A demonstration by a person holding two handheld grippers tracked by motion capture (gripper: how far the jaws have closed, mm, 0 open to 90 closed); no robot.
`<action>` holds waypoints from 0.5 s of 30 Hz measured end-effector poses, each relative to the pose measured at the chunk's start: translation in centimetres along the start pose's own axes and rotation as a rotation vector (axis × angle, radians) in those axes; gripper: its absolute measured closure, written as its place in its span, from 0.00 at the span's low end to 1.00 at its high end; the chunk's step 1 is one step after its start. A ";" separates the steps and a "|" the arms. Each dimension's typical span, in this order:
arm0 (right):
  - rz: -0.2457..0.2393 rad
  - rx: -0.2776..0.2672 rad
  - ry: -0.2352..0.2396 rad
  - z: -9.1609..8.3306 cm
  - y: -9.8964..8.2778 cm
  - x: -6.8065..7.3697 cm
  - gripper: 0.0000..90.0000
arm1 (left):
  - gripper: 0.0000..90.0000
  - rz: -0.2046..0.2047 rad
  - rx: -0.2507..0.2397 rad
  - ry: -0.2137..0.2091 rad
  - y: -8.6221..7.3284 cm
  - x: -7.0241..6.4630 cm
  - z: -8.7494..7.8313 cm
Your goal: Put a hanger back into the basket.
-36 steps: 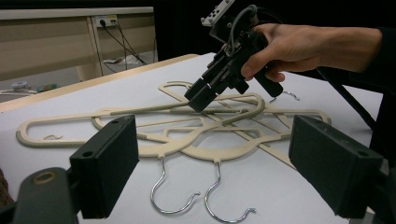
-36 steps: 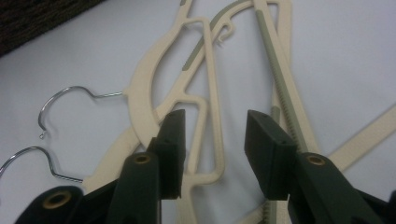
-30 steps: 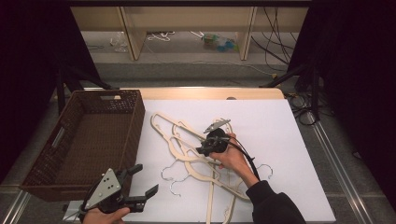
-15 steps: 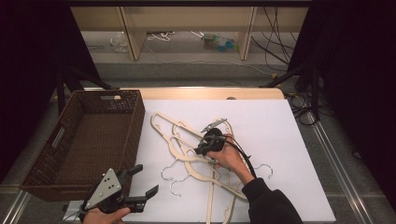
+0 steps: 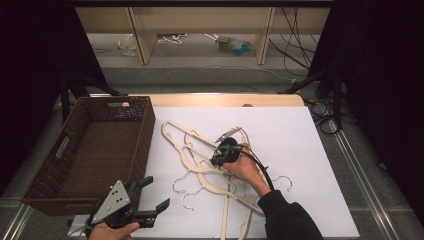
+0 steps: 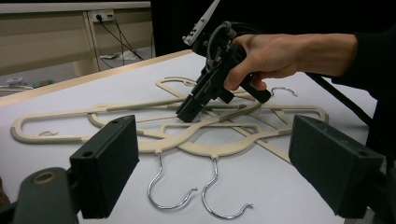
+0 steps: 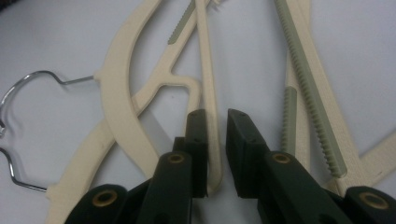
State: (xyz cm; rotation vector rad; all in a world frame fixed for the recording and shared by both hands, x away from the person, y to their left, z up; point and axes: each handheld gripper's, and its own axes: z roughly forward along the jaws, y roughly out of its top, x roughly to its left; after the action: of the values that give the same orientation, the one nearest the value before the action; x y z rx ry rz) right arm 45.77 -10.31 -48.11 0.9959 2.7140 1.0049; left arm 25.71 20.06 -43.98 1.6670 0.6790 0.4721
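Note:
Several cream plastic hangers [image 5: 173, 131] with metal hooks [image 5: 181, 186] lie tangled on the white table [image 5: 290, 140]. My right gripper [image 5: 216, 161] points down into the pile. In the right gripper view [image 7: 217, 135] its jaws are closed around a thin cream hanger bar [image 7: 207, 70], with a sliver of gap on one side. The bar still lies flat on the pile. My left gripper [image 5: 157, 192] hovers open near the table's front left, holding nothing. In the left gripper view [image 6: 212, 163] it looks across the hangers [image 6: 210, 149] toward the right gripper [image 6: 187, 112].
A dark brown wicker basket [image 5: 146, 135] stands at the table's left, holding nothing I can see. Two metal hooks [image 6: 159, 186] point toward the front edge. White table surface lies right of the pile. Shelves and cables stand beyond the far edge.
My right gripper has slid a little left and away over the hanger pile. The left gripper has stayed put.

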 end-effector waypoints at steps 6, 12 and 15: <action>-0.048 0.011 -0.031 0.1 0.1 0.4 0.92 | 0.18 0.020 0.002 -0.003 0.0 0.1 0.0; -0.071 0.011 -0.040 -0.5 0.5 0.9 0.94 | 0.18 0.009 -0.001 -0.003 0.0 0.1 0.0; -0.076 0.018 -0.021 -1.2 0.4 0.7 0.94 | 0.18 0.008 0.000 -0.001 0.0 0.1 0.0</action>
State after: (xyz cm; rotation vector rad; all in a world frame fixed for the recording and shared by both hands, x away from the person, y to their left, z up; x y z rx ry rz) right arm 45.12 -10.28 -46.85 0.8939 2.7256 0.9542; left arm 25.77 20.11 -43.97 1.6705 0.6714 0.4766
